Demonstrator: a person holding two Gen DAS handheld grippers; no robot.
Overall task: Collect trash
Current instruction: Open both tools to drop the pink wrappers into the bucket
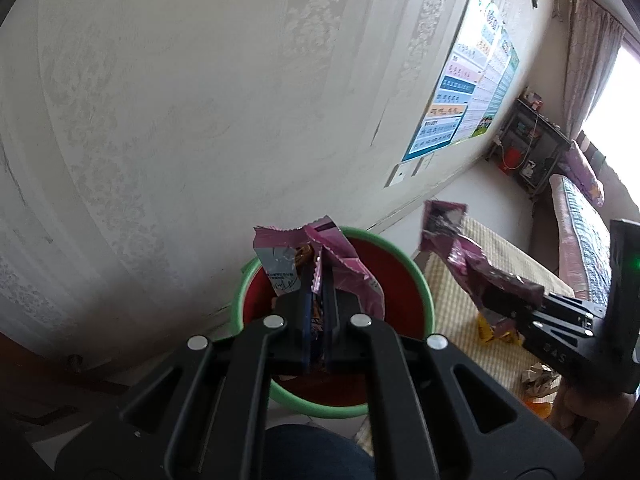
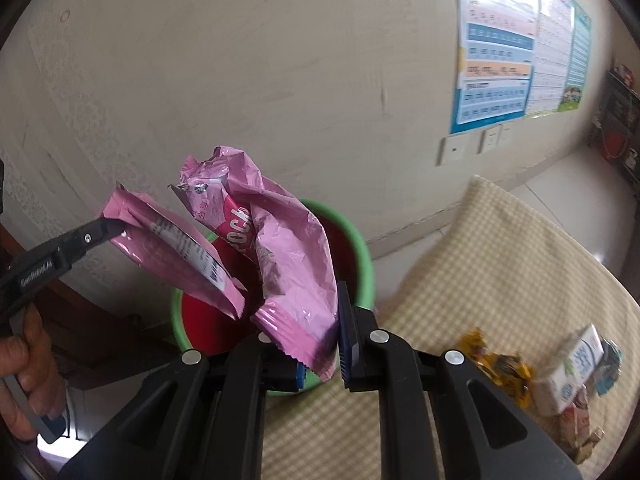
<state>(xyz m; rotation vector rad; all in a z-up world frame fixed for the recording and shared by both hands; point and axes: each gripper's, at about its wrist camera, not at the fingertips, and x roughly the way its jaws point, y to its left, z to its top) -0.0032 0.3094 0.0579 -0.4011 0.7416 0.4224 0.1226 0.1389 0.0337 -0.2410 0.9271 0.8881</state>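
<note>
A red bin with a green rim (image 1: 428, 300) stands by the wall; it also shows in the right wrist view (image 2: 366, 256). My left gripper (image 1: 318, 300) is shut on a pink snack wrapper (image 1: 352, 268) and holds it over the bin's mouth. From the right wrist view that gripper (image 2: 116, 228) comes in at the left with its wrapper (image 2: 172, 252). My right gripper (image 2: 320, 344) is shut on a second crumpled pink wrapper (image 2: 288, 264) just above the bin's near rim. In the left wrist view it (image 1: 516, 308) is to the right of the bin.
A checked mat (image 2: 500, 272) lies right of the bin. On it are a yellow wrapper (image 2: 500, 364), a white milk carton (image 2: 576, 368) and other small trash. A poster (image 2: 516, 40) hangs on the wall. A dark shelf (image 1: 528, 144) stands far right.
</note>
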